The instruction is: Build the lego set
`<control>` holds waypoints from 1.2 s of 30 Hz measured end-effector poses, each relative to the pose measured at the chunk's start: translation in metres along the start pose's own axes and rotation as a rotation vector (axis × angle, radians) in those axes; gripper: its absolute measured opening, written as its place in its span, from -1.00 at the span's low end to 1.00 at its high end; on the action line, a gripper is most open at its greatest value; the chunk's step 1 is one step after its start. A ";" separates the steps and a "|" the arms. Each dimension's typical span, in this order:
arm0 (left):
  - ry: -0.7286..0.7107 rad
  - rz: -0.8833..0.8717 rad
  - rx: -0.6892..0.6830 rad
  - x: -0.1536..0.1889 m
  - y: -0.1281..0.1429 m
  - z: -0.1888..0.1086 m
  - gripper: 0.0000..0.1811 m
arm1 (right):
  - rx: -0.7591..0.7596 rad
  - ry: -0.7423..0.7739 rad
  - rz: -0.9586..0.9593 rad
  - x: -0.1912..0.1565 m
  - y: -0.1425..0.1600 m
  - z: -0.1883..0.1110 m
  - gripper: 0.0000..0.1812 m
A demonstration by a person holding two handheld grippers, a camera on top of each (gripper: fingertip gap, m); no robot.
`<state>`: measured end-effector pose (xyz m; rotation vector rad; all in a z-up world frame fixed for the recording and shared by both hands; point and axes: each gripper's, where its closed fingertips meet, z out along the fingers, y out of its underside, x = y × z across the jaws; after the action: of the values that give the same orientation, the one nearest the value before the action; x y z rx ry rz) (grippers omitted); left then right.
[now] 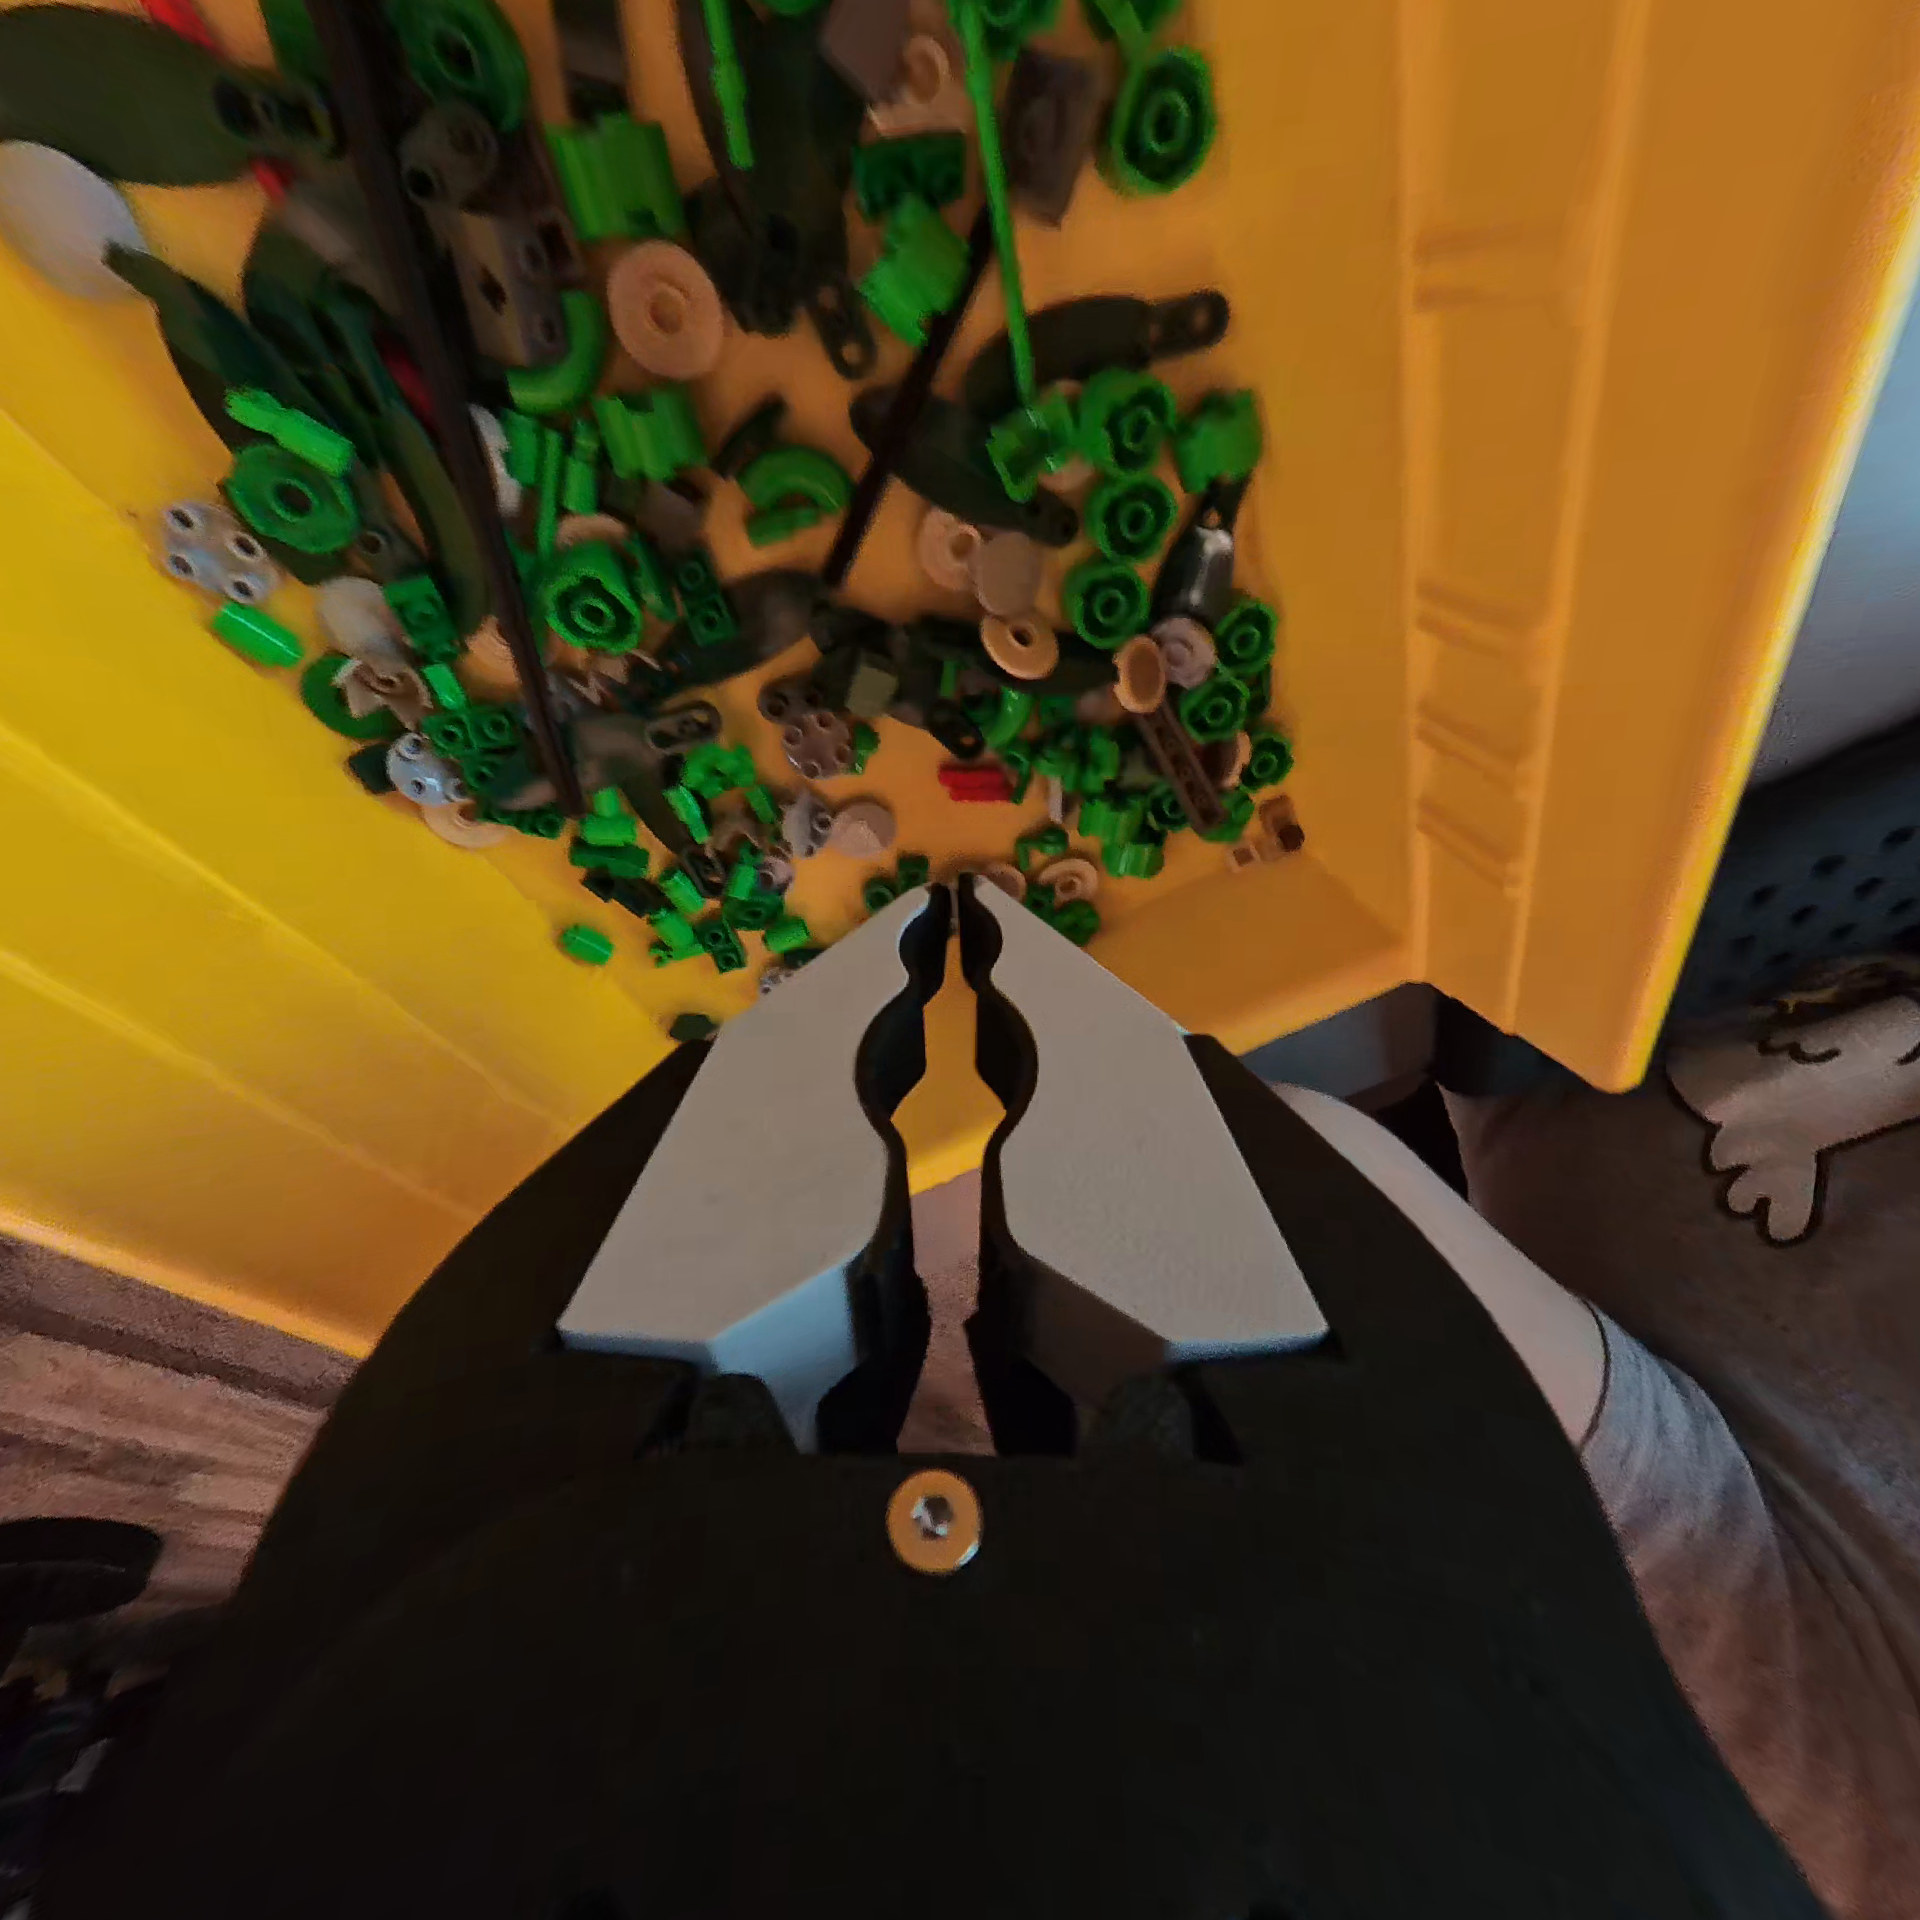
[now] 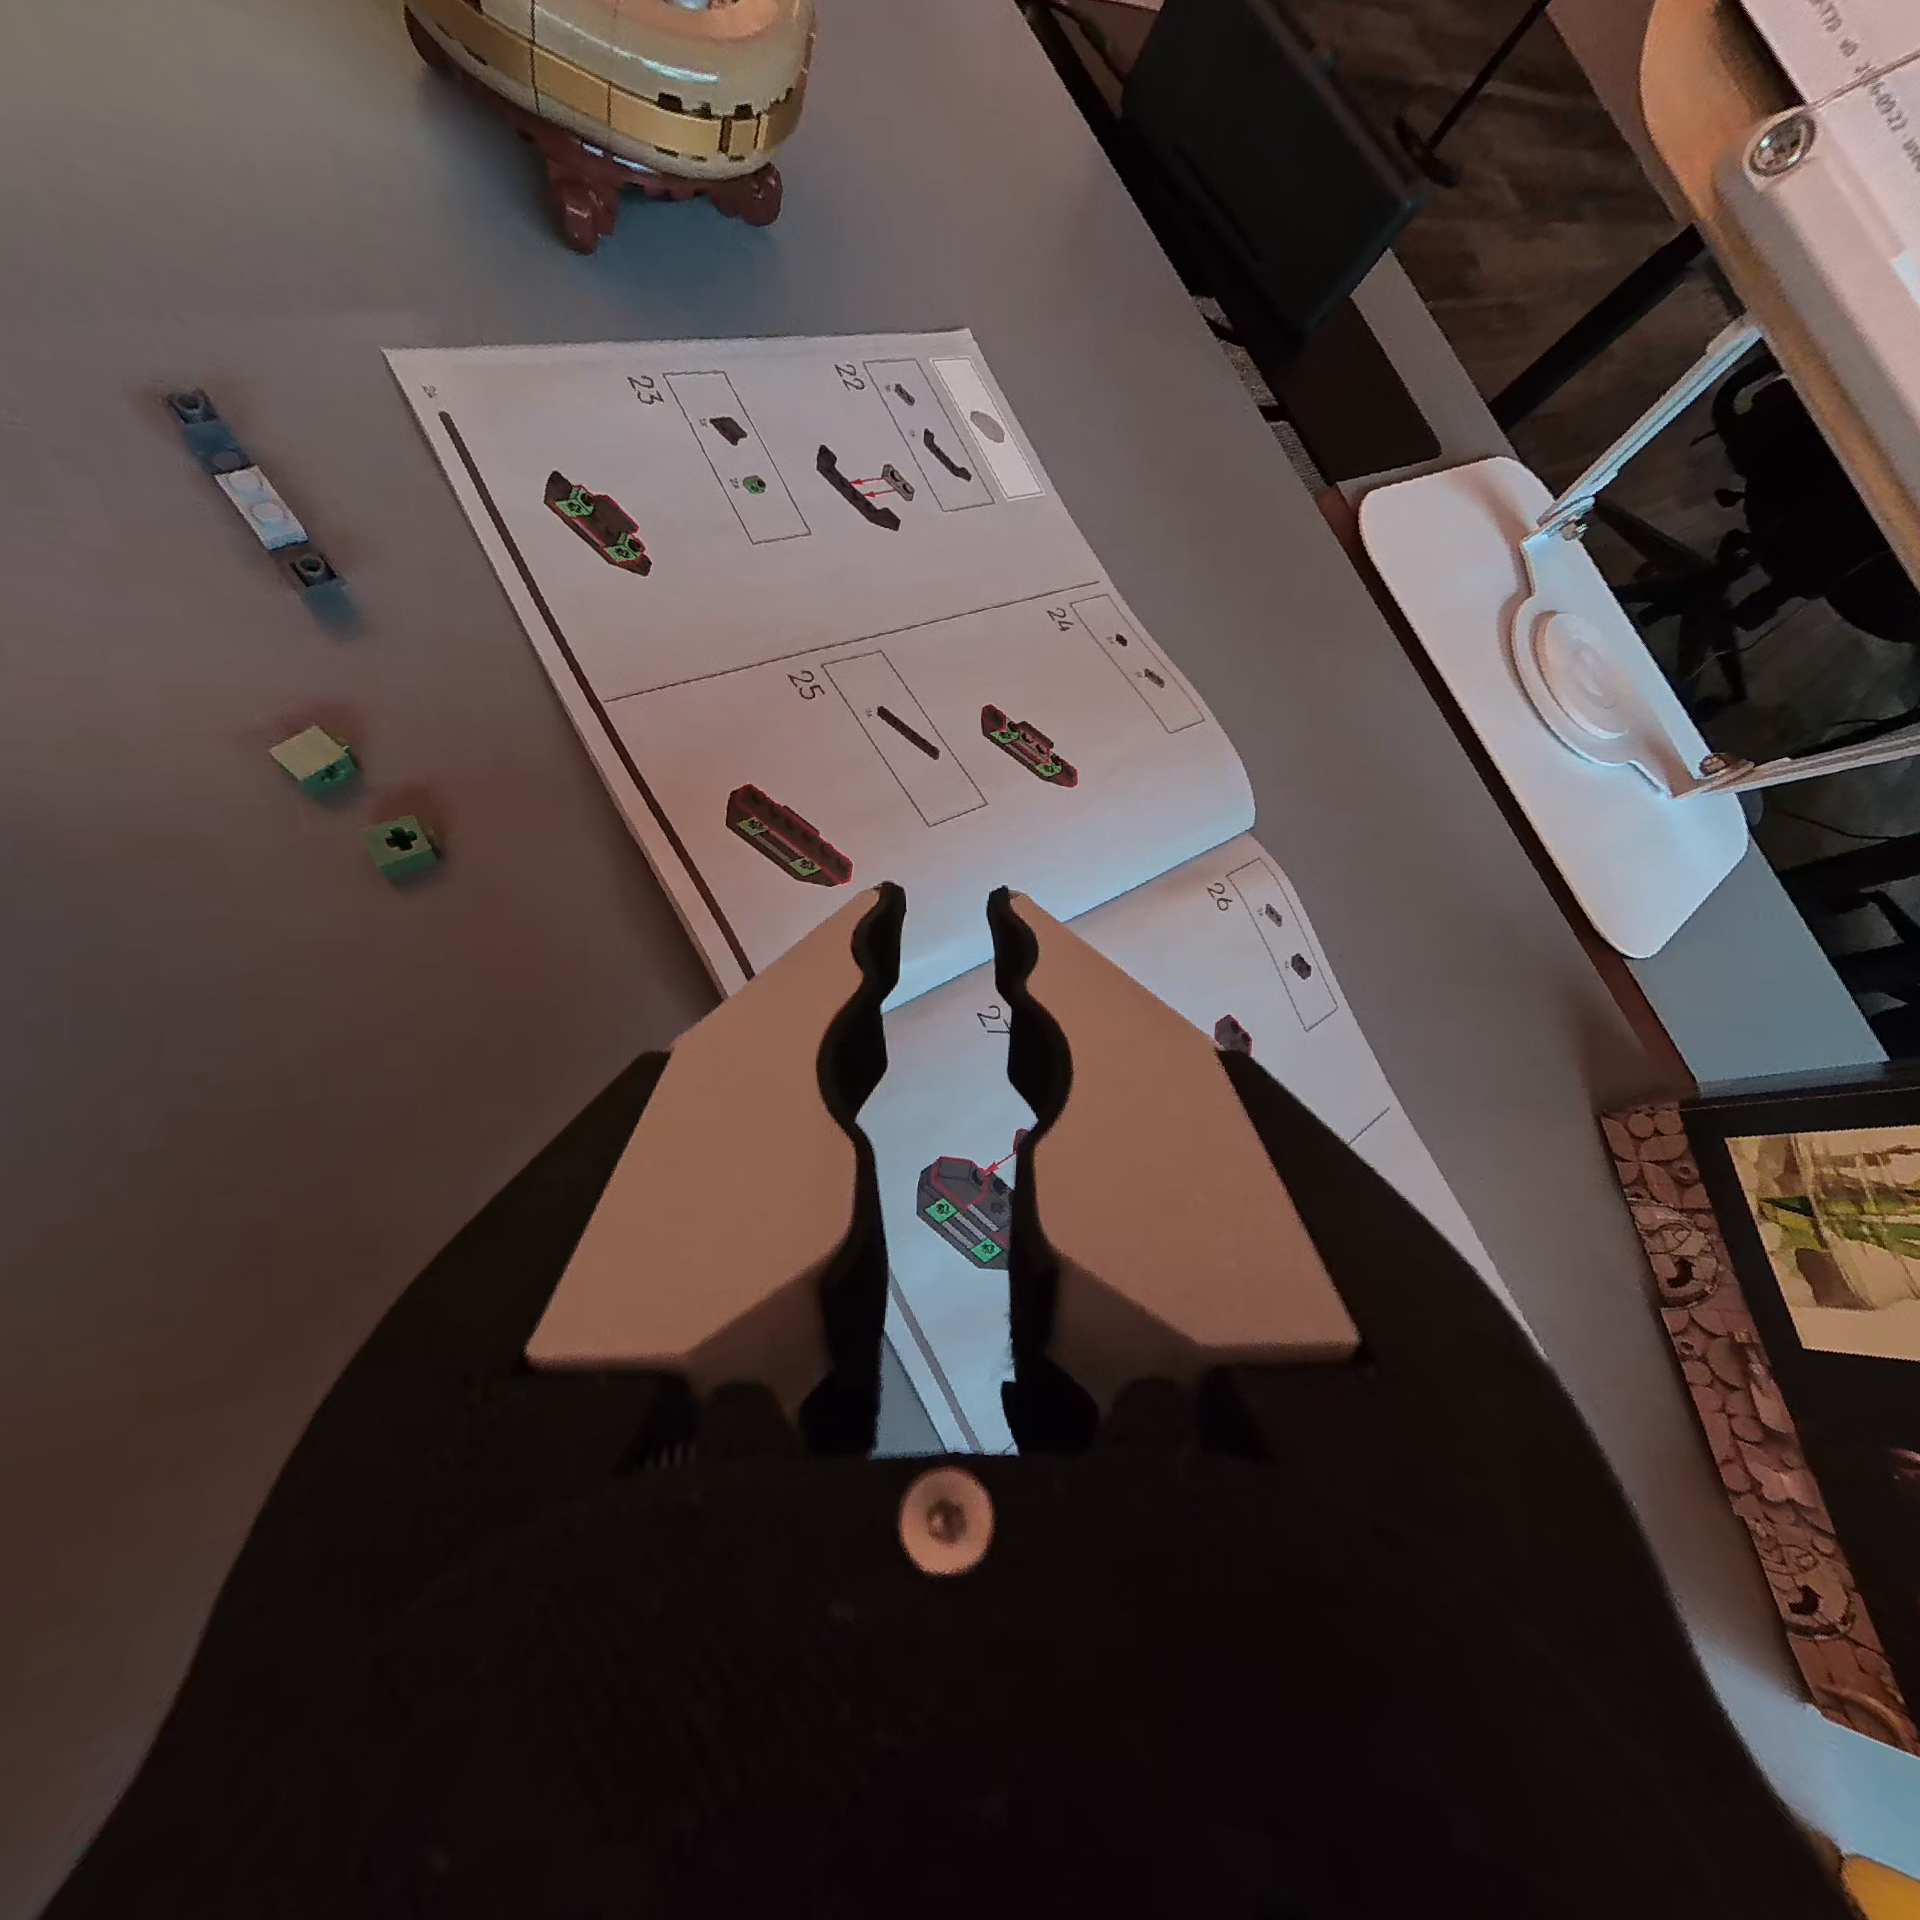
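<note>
In the left wrist view my left gripper point(image 1: 956, 891) hangs over the near end of a yellow bin point(image 1: 1507, 520) full of loose lego pieces point(image 1: 727, 582), mostly green, dark green, tan and grey. Its jaws are closed tip to tip, and I see no piece between them. In the right wrist view my right gripper point(image 2: 943, 896) is open and empty above an open instruction booklet point(image 2: 831, 623) on a grey table point(image 2: 208, 1143). Left of the booklet lie two small green bricks point(image 2: 400, 842) and a narrow blue, white and grey strip of plates point(image 2: 260, 499).
A built tan and gold model on a dark brown stand point(image 2: 623, 94) sits at the far edge of the table. A white flat stand base point(image 2: 1538, 707) is at the right, and a dark box with a picture point(image 2: 1808, 1299) at the near right. A patterned rug point(image 1: 1818, 1122) lies beside the bin. Tip to tip, the grippers are about 45 cm apart.
</note>
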<state>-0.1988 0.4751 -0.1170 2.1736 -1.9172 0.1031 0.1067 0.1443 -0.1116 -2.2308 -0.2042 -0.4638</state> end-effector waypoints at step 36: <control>0.065 0.498 0.157 0.026 -0.095 0.021 -0.97 | -0.028 0.024 -0.084 0.001 0.005 -0.004 -0.83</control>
<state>-0.1038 0.4553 -0.1447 1.6988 -2.4364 0.4164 0.1080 0.1376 -0.1125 -2.2496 -0.2812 -0.5412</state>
